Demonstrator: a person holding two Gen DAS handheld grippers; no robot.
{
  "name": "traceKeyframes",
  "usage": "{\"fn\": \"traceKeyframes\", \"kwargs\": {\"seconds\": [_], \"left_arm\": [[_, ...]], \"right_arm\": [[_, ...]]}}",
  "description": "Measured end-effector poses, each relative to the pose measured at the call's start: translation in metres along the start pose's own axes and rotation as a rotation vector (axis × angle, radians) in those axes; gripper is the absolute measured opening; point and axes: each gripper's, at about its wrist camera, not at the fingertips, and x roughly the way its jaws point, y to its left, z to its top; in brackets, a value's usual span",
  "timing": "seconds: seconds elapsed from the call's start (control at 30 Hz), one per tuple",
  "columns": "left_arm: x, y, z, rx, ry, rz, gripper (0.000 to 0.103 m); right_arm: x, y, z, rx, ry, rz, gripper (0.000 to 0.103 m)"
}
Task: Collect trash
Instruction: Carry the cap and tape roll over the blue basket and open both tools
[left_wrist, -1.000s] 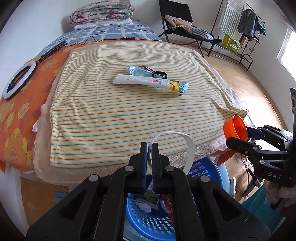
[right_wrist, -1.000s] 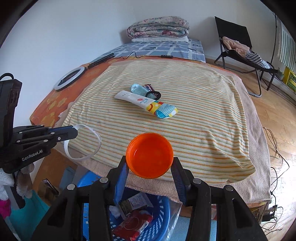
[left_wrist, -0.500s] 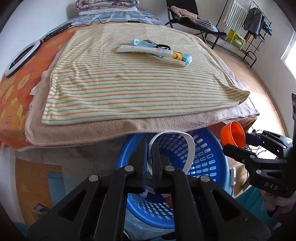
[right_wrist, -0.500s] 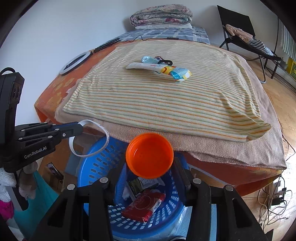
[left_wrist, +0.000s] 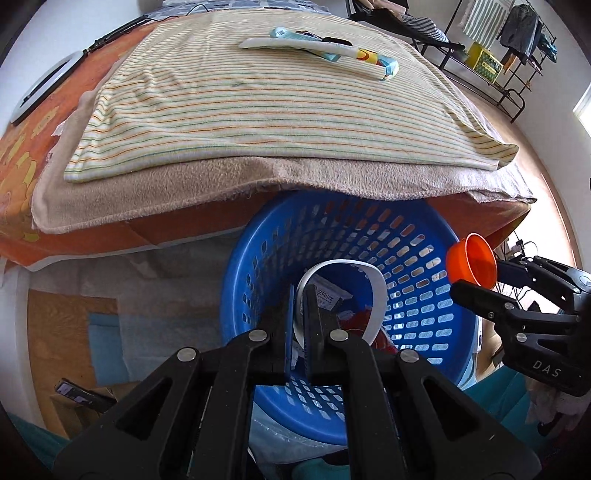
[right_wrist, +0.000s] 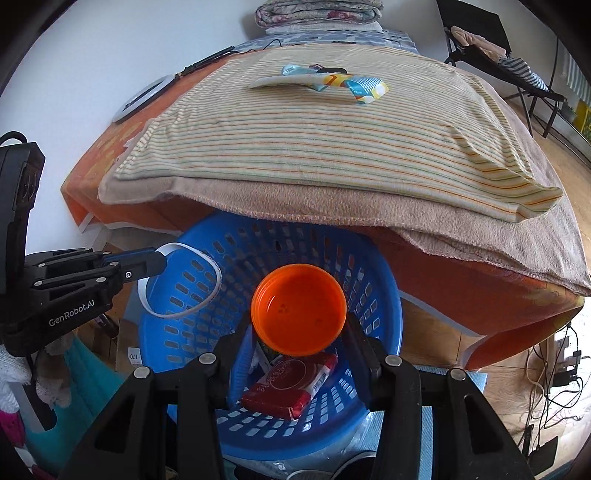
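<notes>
Your left gripper (left_wrist: 300, 295) pinches a white ring (left_wrist: 376, 291), right gripper (right_wrist: 299, 325) clamps an orange cup (right_wrist: 298, 309) over the basket (right_wrist: 384, 295); wrappers (right_wrist: 325, 83) remain on the bed (right_wrist: 332, 147).

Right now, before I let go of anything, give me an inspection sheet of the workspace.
Surface: striped blanket over the bed.
Job's things: blue basket below the bed edge, red packet inside; wrappers on the blanket.
Clutter: ring light on the bed.
Grippers: left gripper shut on white band; right gripper shut on orange cap; both over the basket.
Cables: wires on the floor.
Surroundings: chair, folded quilts.
</notes>
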Motion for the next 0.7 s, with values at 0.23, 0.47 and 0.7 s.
{"fn": "traceKeyframes", "kwargs": {"seconds": [0.23,0.47,0.7], "left_arm": [[0.010,0.000,-0.005,0.008,0.028,0.014,0.002],[0.017,0.001,-0.007,0.015,0.039,0.029,0.002],[0.023,0.001,-0.008,0.016,0.053,0.052,0.008]], "right_arm": [[0.008,-0.004,-0.005,0.009,0.025,-0.001,0.049],[0.016,-0.004,-0.009,0.008,0.051,-0.002,0.049],[0.020,-0.007,-0.010,0.024,0.067,-0.011,0.063]]}}
